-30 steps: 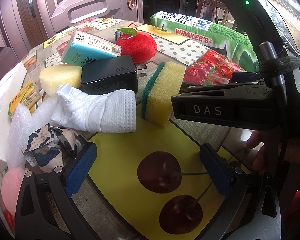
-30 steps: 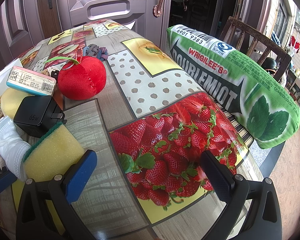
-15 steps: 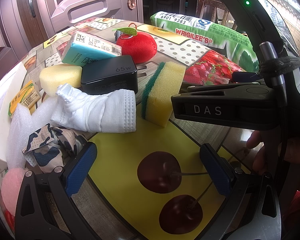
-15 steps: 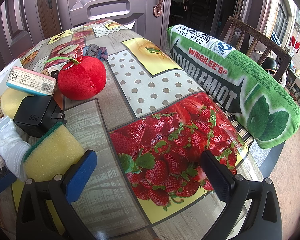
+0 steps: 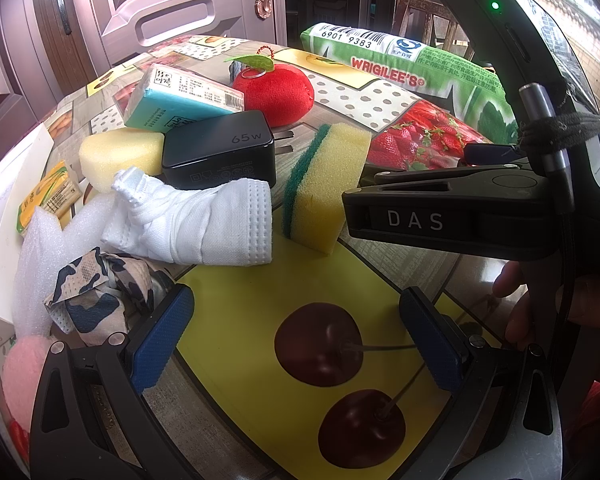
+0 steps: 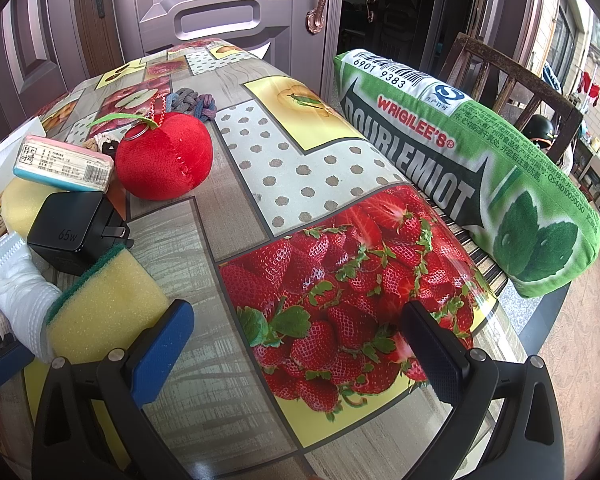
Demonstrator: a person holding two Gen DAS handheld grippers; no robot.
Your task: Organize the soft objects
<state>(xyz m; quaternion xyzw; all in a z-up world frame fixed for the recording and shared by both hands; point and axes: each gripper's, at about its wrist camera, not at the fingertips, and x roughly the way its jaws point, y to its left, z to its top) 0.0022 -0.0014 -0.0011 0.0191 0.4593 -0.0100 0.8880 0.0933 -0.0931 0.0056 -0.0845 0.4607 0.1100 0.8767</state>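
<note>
Soft things lie in a cluster on the fruit-print table: a yellow and green sponge (image 5: 326,184) (image 6: 104,312), a rolled white face mask (image 5: 196,220) (image 6: 16,280), a camouflage cloth (image 5: 96,296), a plain yellow sponge (image 5: 116,152), a red plush apple (image 5: 276,92) (image 6: 164,156) and a green gum-pack pillow (image 5: 412,68) (image 6: 480,164). My left gripper (image 5: 296,340) is open over the cherry print, its left finger beside the camouflage cloth. My right gripper (image 6: 300,344) is open over the strawberry print, its left finger next to the sponge. Both hold nothing.
A black 65W charger (image 5: 220,152) (image 6: 76,232) and a teal tissue pack (image 5: 184,96) (image 6: 64,168) sit among the soft items. White foam sheet (image 5: 40,248), a pink plush (image 5: 20,372) and a white box (image 5: 4,200) lie left. A knotted rope (image 6: 192,102) rests behind the apple. A hand (image 5: 560,312) grips the right tool.
</note>
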